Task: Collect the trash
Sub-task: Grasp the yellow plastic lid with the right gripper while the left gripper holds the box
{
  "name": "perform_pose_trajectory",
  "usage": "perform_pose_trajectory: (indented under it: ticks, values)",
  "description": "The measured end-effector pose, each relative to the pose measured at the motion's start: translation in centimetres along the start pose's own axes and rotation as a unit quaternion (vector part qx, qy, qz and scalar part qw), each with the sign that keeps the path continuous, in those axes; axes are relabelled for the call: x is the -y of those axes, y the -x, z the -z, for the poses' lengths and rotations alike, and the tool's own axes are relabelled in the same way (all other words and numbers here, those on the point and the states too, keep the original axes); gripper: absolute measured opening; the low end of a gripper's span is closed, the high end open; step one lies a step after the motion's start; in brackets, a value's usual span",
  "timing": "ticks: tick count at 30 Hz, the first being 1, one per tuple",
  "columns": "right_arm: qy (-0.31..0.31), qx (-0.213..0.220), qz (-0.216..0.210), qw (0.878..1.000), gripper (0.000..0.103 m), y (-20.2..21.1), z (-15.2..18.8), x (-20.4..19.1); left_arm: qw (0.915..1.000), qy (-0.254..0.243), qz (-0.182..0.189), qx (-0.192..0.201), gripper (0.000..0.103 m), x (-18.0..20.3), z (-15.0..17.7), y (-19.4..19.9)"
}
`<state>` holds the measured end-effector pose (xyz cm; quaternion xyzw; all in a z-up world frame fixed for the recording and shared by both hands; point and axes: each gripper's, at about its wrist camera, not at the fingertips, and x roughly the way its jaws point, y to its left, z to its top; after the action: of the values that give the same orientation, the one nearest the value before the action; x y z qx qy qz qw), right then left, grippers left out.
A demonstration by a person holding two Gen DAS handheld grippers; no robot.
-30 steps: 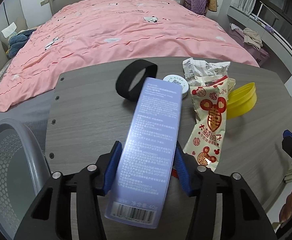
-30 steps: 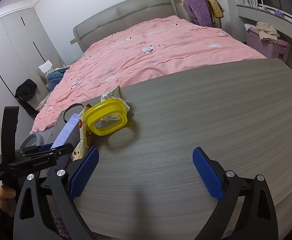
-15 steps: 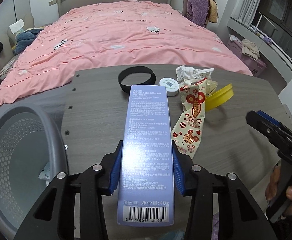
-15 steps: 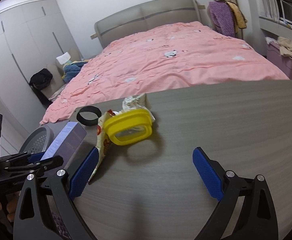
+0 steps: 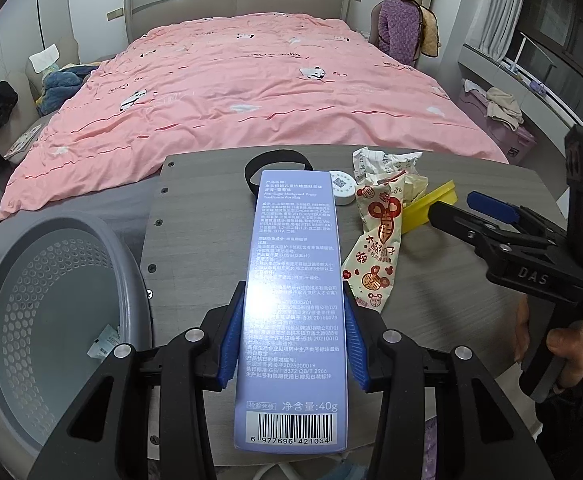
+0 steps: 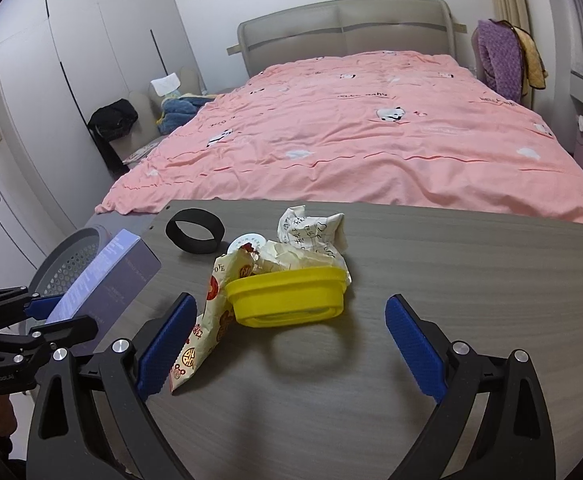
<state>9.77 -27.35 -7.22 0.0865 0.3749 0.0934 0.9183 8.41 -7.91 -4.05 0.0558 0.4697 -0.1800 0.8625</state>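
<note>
My left gripper is shut on a long lavender toothpaste box, held above the left end of the grey table. The box also shows at the left of the right wrist view. A grey perforated trash basket stands below the table's left edge. My right gripper is open, just in front of a yellow container. A red-and-white snack wrapper and crumpled paper lie beside the container.
A black band and a small round white tin lie at the table's far edge. A bed with a pink cover stands behind the table. A hand holds the right gripper's handle.
The left gripper lifted the box and drew back left, bringing the basket more into view. The right gripper moved toward the yellow container, which now sits nearly between its fingers.
</note>
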Motion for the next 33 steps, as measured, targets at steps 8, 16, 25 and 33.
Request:
perform_pose_trajectory:
  ticks: [8,16,25,33]
  values:
    - [0.02,-0.002,0.006,1.0,0.092,-1.1,-0.2,0.0,1.0,0.005,-0.006,0.001,0.043,-0.4,0.1,0.2]
    - [0.033,-0.017,0.008,0.999,0.068,-1.8,-0.1,-0.2,1.0,0.004,-0.006,-0.001,0.043,-0.3,0.1,0.2]
    - [0.012,-0.006,0.008,1.0,0.068,-0.2,0.8,0.5,1.0,0.004,-0.005,0.0,0.043,-0.2,0.1,0.2]
    - [-0.022,0.007,0.021,1.0,0.068,2.2,2.1,1.5,1.0,0.008,0.002,0.003,0.043,-0.2,0.1,0.4]
